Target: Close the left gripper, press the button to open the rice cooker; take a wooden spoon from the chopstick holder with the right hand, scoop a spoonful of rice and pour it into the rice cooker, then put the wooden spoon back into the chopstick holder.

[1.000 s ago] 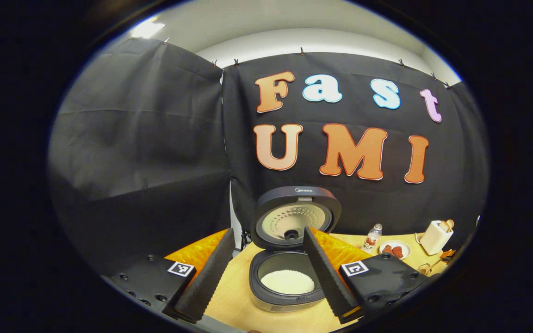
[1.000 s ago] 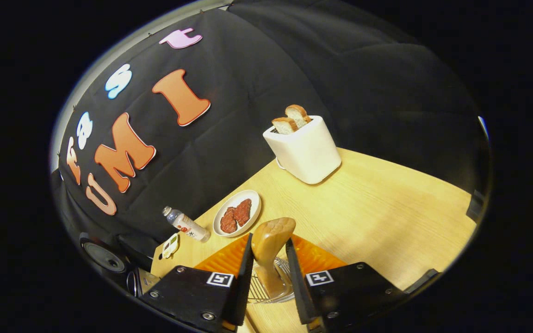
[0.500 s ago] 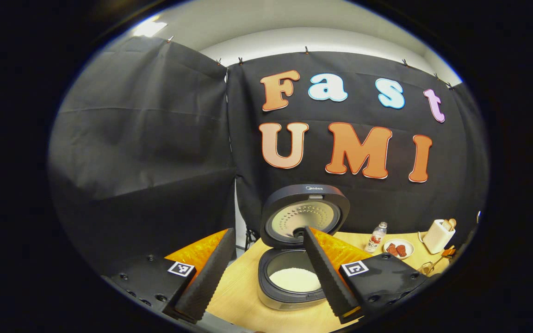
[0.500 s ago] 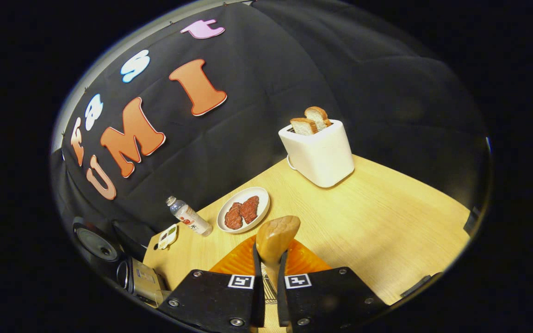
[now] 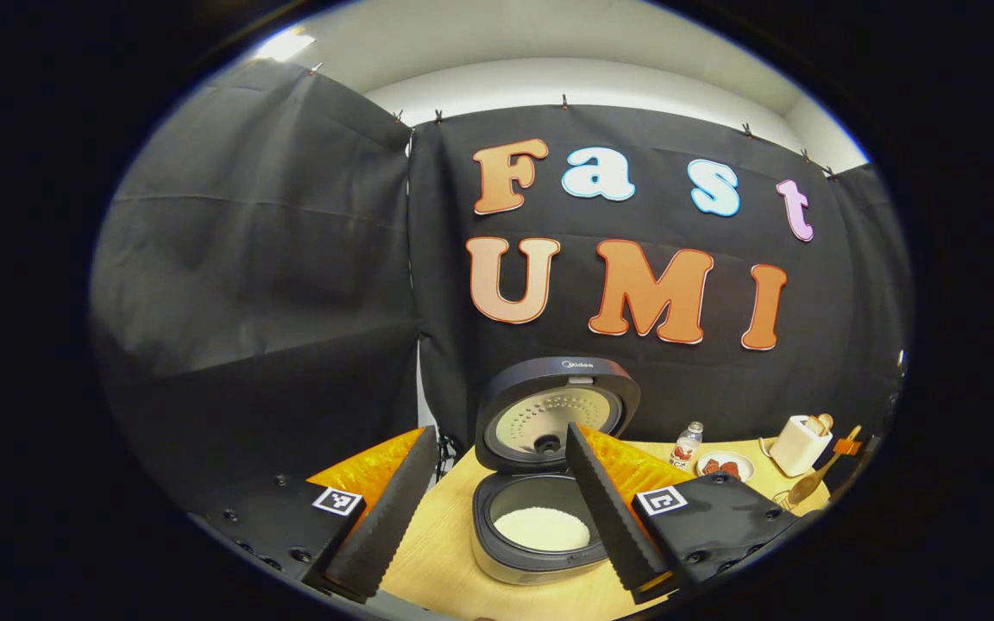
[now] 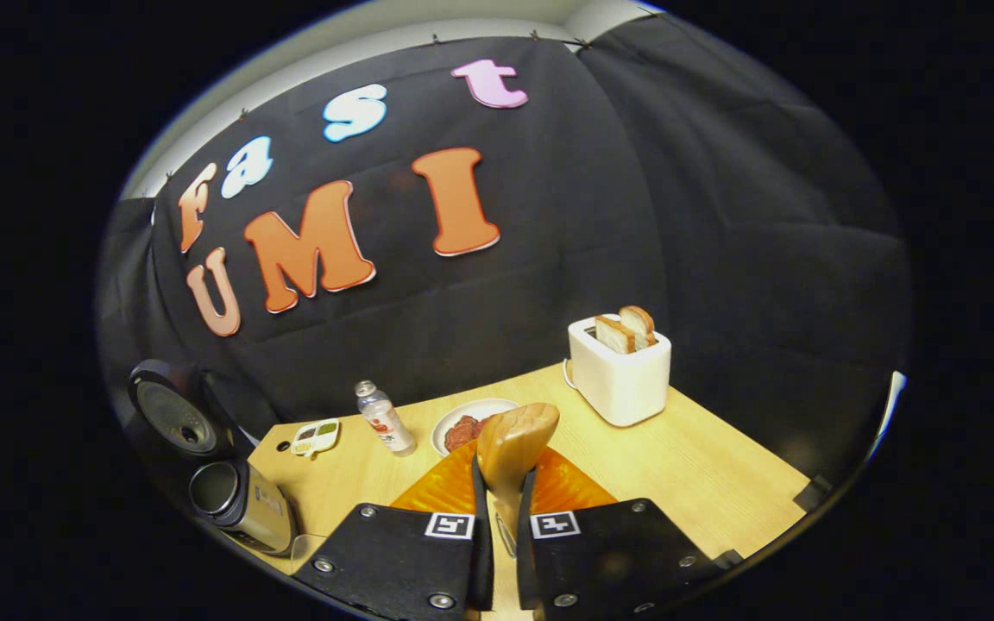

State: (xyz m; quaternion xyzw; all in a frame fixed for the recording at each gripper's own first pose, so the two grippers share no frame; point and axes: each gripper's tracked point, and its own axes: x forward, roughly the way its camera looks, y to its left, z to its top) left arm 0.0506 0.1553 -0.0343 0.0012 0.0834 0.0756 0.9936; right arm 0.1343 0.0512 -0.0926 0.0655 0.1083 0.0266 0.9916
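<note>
The rice cooker [image 5: 497, 561] stands with its lid [image 5: 557, 412] raised and white rice [image 5: 541, 528] in the pot. My left gripper [image 5: 500, 431] hangs open in front of it, its fingers apart on either side and holding nothing. In the right gripper view, my right gripper [image 6: 501, 473] is shut on the handle of the wooden spoon [image 6: 516, 438], whose bowl points up above the fingertips. The left gripper view catches the spoon [image 5: 814, 477] lifted at the table's far right, above the wire chopstick holder [image 5: 782, 498]. The cooker [image 6: 242, 509] lies at the left in the right gripper view.
On the wooden table [image 6: 704, 483] stand a white toaster [image 6: 619, 379] with two bread slices, a plate of red food [image 6: 467, 424], a small bottle [image 6: 385, 420] and a little dish [image 6: 316, 436]. Black cloth walls close in behind.
The right gripper closed on the wooden spoon and lifted it up out of the wire holder, levelling out. The left gripper stayed open and barely shifted in front of the cooker.
</note>
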